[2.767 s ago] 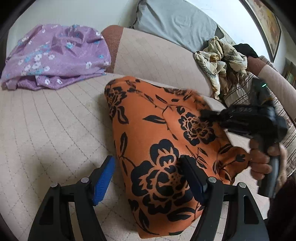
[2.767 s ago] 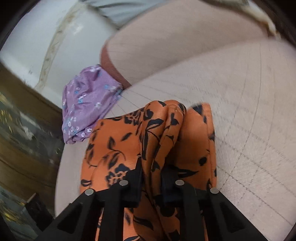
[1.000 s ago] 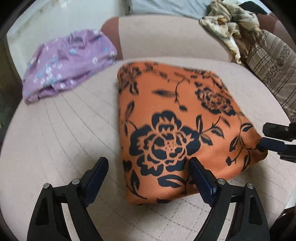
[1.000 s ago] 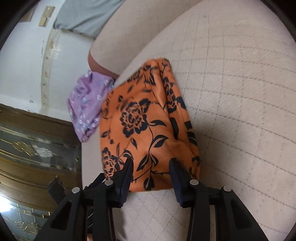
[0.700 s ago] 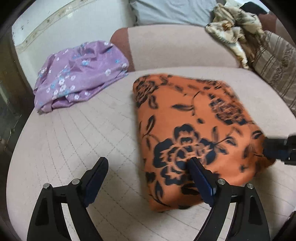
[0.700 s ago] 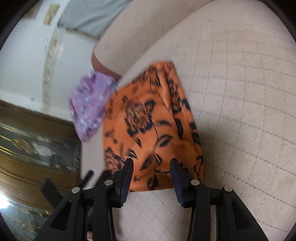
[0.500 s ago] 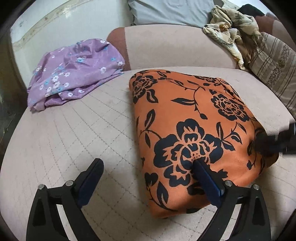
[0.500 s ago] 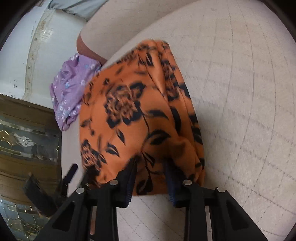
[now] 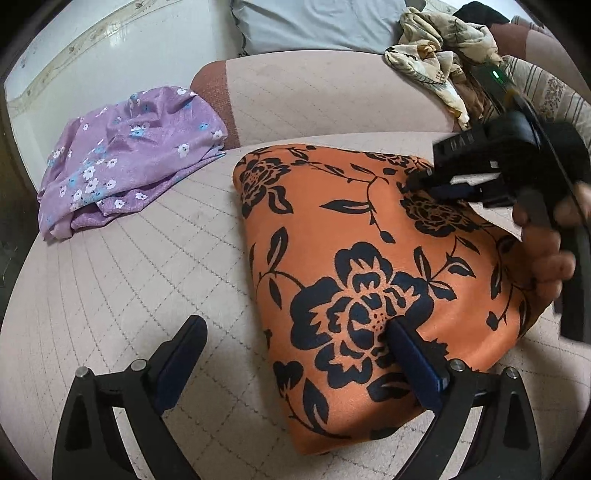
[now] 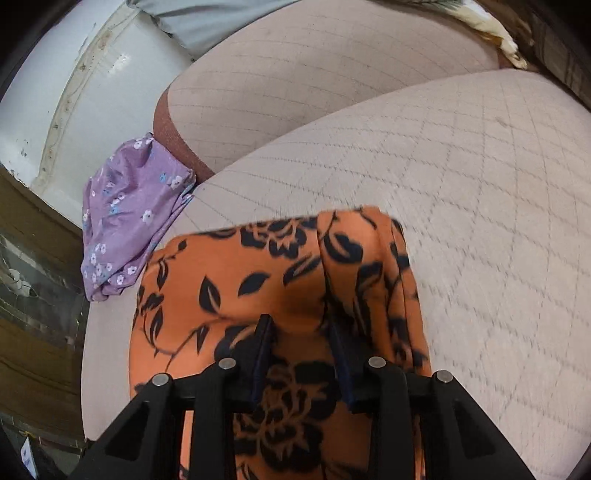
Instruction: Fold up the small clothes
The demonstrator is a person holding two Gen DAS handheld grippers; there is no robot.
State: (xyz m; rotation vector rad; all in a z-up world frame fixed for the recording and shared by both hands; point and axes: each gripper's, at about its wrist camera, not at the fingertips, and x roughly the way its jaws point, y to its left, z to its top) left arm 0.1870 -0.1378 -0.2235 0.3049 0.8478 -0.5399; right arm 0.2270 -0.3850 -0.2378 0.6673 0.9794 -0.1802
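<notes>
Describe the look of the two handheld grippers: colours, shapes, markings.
The left gripper is a black frame with angular cut-out arms, silver pivot bolts and dark blue pads. The right gripper matches it. From the left wrist view, its black body carries a small green light, a pistol-style handle and a black cable.

**Layout on the sofa seat**

Folded floral garment (image 9: 369,280) lies on the sofa seat cushion (image 9: 129,288), right of centre in the left wrist view. Second floral garment (image 9: 125,162) lies behind and to the left, apart from it, at the seat's far left against the backrest (image 9: 332,99). Pillow (image 9: 314,22) sits on top of the backrest. Crumpled cloth pile (image 9: 436,48) lies right of the pillow. Wall (image 9: 110,55) stands behind.
</notes>
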